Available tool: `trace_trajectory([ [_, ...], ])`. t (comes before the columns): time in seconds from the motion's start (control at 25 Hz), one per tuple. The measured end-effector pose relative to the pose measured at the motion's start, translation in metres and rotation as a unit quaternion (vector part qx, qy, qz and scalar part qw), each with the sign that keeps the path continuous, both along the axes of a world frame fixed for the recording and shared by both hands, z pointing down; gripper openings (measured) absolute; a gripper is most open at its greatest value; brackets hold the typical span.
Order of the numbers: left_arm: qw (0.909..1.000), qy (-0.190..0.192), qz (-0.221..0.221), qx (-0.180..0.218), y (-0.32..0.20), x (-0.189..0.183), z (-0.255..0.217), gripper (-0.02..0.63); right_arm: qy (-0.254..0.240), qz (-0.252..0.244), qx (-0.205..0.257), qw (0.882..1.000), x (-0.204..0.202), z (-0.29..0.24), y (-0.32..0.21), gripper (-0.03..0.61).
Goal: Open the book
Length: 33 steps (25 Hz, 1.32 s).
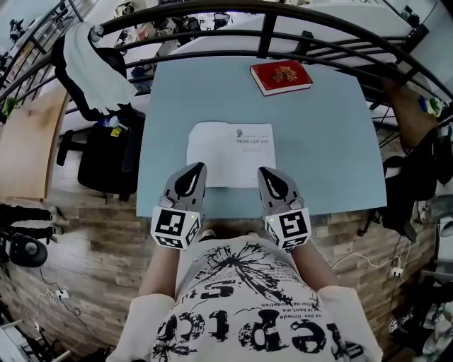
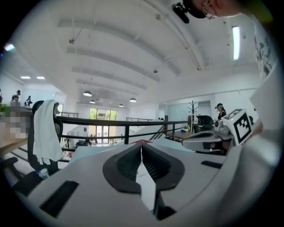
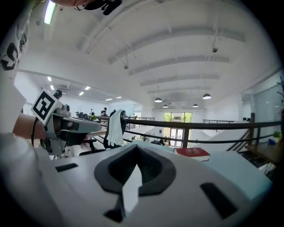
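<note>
A white booklet [image 1: 230,154] with small print on its cover lies closed in the middle of the light blue table [image 1: 333,141]. Near the table's far edge rests a closed red book [image 1: 281,76], also seen in the right gripper view as the red book [image 3: 193,153]. Both grippers hover side by side over the table's near edge, just short of the booklet and apart from it. My left gripper [image 1: 197,170] has its jaws together with nothing held, and my right gripper [image 1: 263,172] is likewise shut and empty. In each gripper view the jaws meet: left gripper [image 2: 141,146], right gripper [image 3: 136,148].
A black office chair [image 1: 85,85] draped with a white cloth [image 1: 95,67] stands left of the table, with a black bag [image 1: 106,159] beside it. A dark railing [image 1: 283,14] curves behind the table. A wooden desk [image 1: 28,141] is at the far left.
</note>
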<state>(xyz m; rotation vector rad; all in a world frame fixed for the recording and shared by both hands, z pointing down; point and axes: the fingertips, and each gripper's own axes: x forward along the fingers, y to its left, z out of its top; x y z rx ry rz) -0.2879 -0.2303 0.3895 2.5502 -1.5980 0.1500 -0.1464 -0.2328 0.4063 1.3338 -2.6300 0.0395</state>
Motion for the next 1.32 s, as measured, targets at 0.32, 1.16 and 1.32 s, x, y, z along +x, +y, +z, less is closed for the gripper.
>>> trace_trajectory([
  [0.32, 0.9967, -0.02, 0.01, 0.078, 0.01, 0.014, -0.039, 0.023, -0.008, -0.016, 0.048, 0.999, -0.002, -0.028, 0.001, 0.009],
  [1.16, 0.9971, -0.017, -0.008, 0.074, 0.012, 0.016, -0.034, 0.023, -0.023, -0.022, 0.063, 0.998, 0.0, -0.051, 0.001, 0.009],
  [1.32, 0.9973, -0.012, -0.017, 0.07, 0.007, 0.012, -0.031, 0.023, -0.016, -0.021, 0.067, 0.997, 0.001, -0.05, -0.004, 0.009],
])
